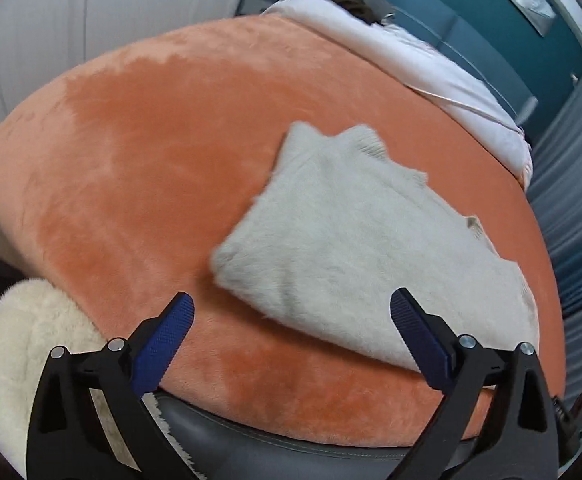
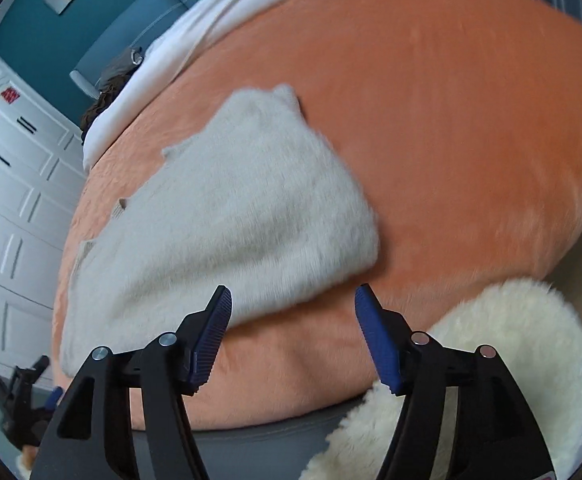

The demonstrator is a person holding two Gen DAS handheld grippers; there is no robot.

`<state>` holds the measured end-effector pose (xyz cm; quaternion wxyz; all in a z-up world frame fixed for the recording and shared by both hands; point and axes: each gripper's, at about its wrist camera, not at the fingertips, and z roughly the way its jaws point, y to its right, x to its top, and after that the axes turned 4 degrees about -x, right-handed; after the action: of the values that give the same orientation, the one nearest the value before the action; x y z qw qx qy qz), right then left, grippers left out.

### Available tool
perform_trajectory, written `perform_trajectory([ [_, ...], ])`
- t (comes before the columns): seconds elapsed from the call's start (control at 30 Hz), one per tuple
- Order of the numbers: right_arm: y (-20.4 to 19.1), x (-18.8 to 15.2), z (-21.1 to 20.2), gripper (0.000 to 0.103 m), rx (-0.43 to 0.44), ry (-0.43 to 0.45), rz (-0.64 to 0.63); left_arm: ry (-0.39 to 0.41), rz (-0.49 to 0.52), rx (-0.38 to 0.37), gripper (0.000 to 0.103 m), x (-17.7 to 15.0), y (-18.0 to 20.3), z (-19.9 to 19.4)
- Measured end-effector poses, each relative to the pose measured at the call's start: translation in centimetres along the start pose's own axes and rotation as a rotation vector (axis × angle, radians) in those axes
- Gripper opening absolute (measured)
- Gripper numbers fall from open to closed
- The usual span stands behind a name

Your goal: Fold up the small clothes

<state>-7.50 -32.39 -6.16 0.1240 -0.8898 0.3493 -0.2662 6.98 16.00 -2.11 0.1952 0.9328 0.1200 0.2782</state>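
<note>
A fuzzy pale grey knit garment (image 1: 351, 240) lies folded on the orange plush bedspread (image 1: 151, 160). It also shows in the right wrist view (image 2: 231, 220). My left gripper (image 1: 293, 304) is open and empty, hovering just above the bedspread near the garment's near edge. My right gripper (image 2: 293, 300) is open and empty, its left finger over the garment's near edge. The other gripper (image 2: 27, 400) is visible at the lower left of the right wrist view.
A cream fluffy item (image 1: 31, 340) lies at the bed's near edge, also in the right wrist view (image 2: 511, 360). A white sheet (image 1: 411, 64) and teal headboard (image 1: 471, 32) are at the far side. White cabinets (image 2: 11, 200) stand beside the bed.
</note>
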Motion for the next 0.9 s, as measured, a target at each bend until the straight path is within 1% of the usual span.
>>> perform_trajectory([
  [0.03, 0.7, 0.0, 0.4, 0.064, 0.015, -0.023, 0.034, -0.039, -0.050, 0.011, 0.096, 0.1, -1.0, 1.1],
  [0.07, 1.1, 0.1, 0.7, 0.064, 0.031, -0.032, 0.064, -0.068, -0.104, 0.002, 0.096, 0.0, -1.9, 2.0],
  [0.1, 1.3, 0.7, 1.3, 0.064, 0.058, -0.035, 0.095, -0.088, -0.162, -0.029, 0.096, 0.0, -2.7, 2.9],
  [0.13, 1.4, 1.2, 1.8, 0.064, 0.071, -0.036, 0.114, -0.096, -0.210, -0.046, 0.096, 0.1, -3.2, 3.7],
  [0.17, 1.4, 1.7, 2.1, 0.064, 0.078, -0.032, 0.125, -0.081, -0.239, -0.043, 0.096, 0.5, -3.5, 4.1],
  [0.2, 1.2, 2.2, 2.6, 0.064, 0.071, -0.027, 0.139, -0.063, -0.244, -0.037, 0.095, 0.8, -3.4, 4.0],
  [0.23, 1.0, 2.6, 2.9, 0.059, 0.056, -0.024, 0.142, -0.050, -0.240, -0.039, 0.083, 1.4, -3.0, 4.0],
  [0.27, 0.5, 3.1, 3.0, 0.050, 0.042, -0.012, 0.133, -0.051, -0.226, -0.066, 0.067, 2.0, -2.6, 4.0],
  [0.3, 0.0, 3.6, 2.9, 0.025, 0.041, -0.007, 0.119, -0.081, -0.202, -0.087, 0.030, 2.7, -2.0, 4.3],
  [0.33, -0.5, 4.0, 2.4, 0.018, 0.055, 0.000, 0.104, -0.104, -0.195, -0.084, 0.023, 3.3, -1.6, 4.3],
  [0.4, -1.1, 4.5, 0.3, 0.014, 0.089, 0.045, 0.076, -0.098, -0.186, -0.121, 0.015, 4.1, -1.3, 3.2],
  [0.47, -1.2, 4.7, -2.2, 0.012, 0.116, 0.073, 0.060, -0.099, -0.149, -0.139, 0.013, 4.6, -1.1, 1.4],
  [0.53, -0.5, 4.3, -4.3, 0.012, 0.131, 0.069, 0.059, -0.129, -0.135, -0.159, 0.013, 4.3, -1.4, -0.5],
  [0.6, 0.7, 3.0, -5.3, 0.012, 0.083, 0.047, 0.040, -0.160, -0.122, -0.144, 0.013, 3.5, -2.6, -1.6],
  [0.63, 1.3, 2.3, -5.0, 0.012, 0.045, 0.025, 0.022, -0.187, -0.119, -0.126, 0.013, 2.4, -3.2, -1.7],
  [0.67, 2.0, 1.3, -3.9, 0.012, -0.003, -0.023, -0.006, -0.218, -0.118, -0.113, 0.013, 1.7, -3.7, -1.2],
  [0.7, 2.7, 0.5, -2.6, 0.013, -0.030, -0.072, -0.017, -0.246, -0.116, -0.092, 0.013, 0.8, -4.3, -0.4],
  [0.73, 3.4, -0.3, -1.3, 0.012, -0.047, -0.120, -0.011, -0.261, -0.116, -0.071, 0.014, -0.3, -4.6, 0.5],
  [0.77, 3.6, -0.6, -0.9, 0.012, -0.044, -0.136, -0.004, -0.259, -0.112, -0.065, 0.015, -0.8, -4.7, 0.9],
  [0.8, 3.3, -0.3, -1.7, 0.018, -0.024, -0.107, -0.008, -0.236, -0.109, -0.063, 0.019, -1.0, -4.4, 0.6],
  [0.83, 2.8, 0.2, -2.8, 0.027, -0.028, -0.072, -0.019, -0.216, -0.098, -0.068, 0.021, -0.8, -3.9, 0.0],
  [0.87, 2.1, 0.7, -4.0, 0.032, -0.069, -0.025, -0.049, -0.193, -0.061, -0.067, 0.022, -0.3, -3.1, -0.8],
  [0.9, 1.6, 0.9, -5.0, 0.038, -0.116, 0.018, -0.084, -0.161, -0.019, -0.050, 0.025, 0.4, -2.1, -1.8],
])
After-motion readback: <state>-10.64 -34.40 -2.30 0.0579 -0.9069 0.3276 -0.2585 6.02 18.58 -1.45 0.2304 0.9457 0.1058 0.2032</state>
